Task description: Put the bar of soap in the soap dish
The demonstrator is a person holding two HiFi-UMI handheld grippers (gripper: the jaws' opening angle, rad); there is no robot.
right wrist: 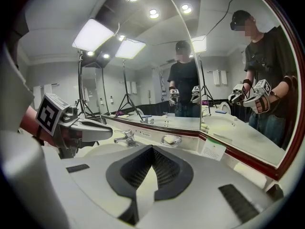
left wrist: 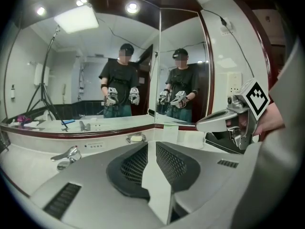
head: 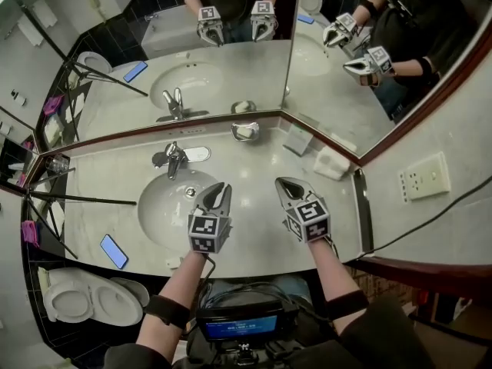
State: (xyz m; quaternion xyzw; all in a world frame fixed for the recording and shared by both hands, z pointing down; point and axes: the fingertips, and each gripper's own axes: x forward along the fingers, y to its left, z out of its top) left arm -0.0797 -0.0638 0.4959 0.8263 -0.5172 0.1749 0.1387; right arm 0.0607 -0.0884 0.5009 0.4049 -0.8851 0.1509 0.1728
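Both forearms reach forward side by side, each gripper tipped slightly down over the front of the worktop [head: 257,164]. The left gripper [head: 218,187] hangs above the right edge of the sink basin [head: 161,206], its fingers [left wrist: 136,163] spread a little with nothing between them. The right gripper [head: 286,182] has its fingers [right wrist: 164,168] pressed together and empty. The bar of soap [head: 245,131] lies in the soap dish [head: 234,135], well ahead of both sets of fingertips, at the foot of the mirror [head: 223,52].
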